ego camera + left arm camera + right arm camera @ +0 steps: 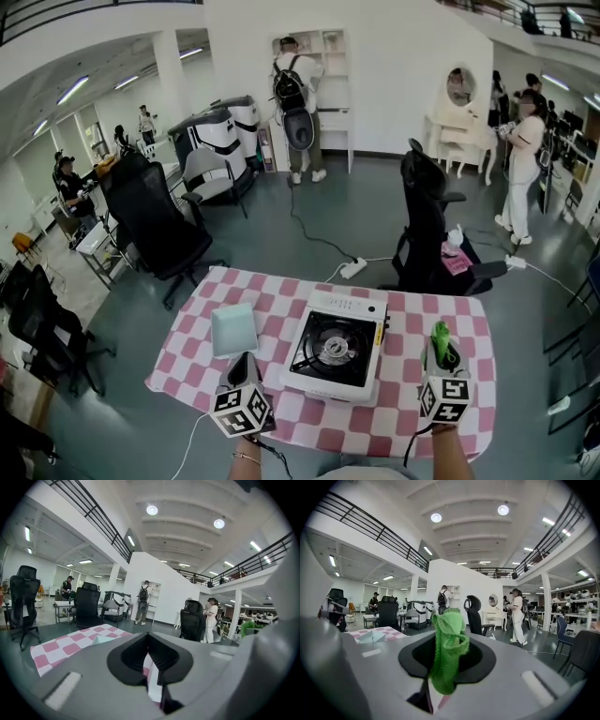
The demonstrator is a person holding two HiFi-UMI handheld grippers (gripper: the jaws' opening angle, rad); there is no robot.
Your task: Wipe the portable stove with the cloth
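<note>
Setting: a table under a pink-and-white checked tablecloth (272, 291) stands in a large open hall with a grey floor.

Portable stove: the white portable stove (336, 349), with a black top and a round burner, sits near the middle of the table, between the two grippers.

Cloth: the green cloth (447, 653) is bunched into an upright wad. It stands up from the right gripper's jaws, just right of the stove and clear of it in the head view (442, 345).

Right gripper: the right gripper (449, 625) has its jaws closed tight on the cloth. It is held over the table's right side (442, 361), marker cube toward the camera.

Left gripper: the left gripper (149, 641) has its jaws brought together with only a sliver of checked tablecloth showing between them, and nothing held. It hangs over the table's near left edge (242, 364), just left of the stove.

Also on the table: a pale green square piece (233, 328) lies flat left of the stove, beyond the left gripper.

Background: a black office chair (427, 225) stands behind the table. A white power strip (352, 268) lies on the floor, and a person with a backpack (298, 103) faces a white shelf at the far wall.
</note>
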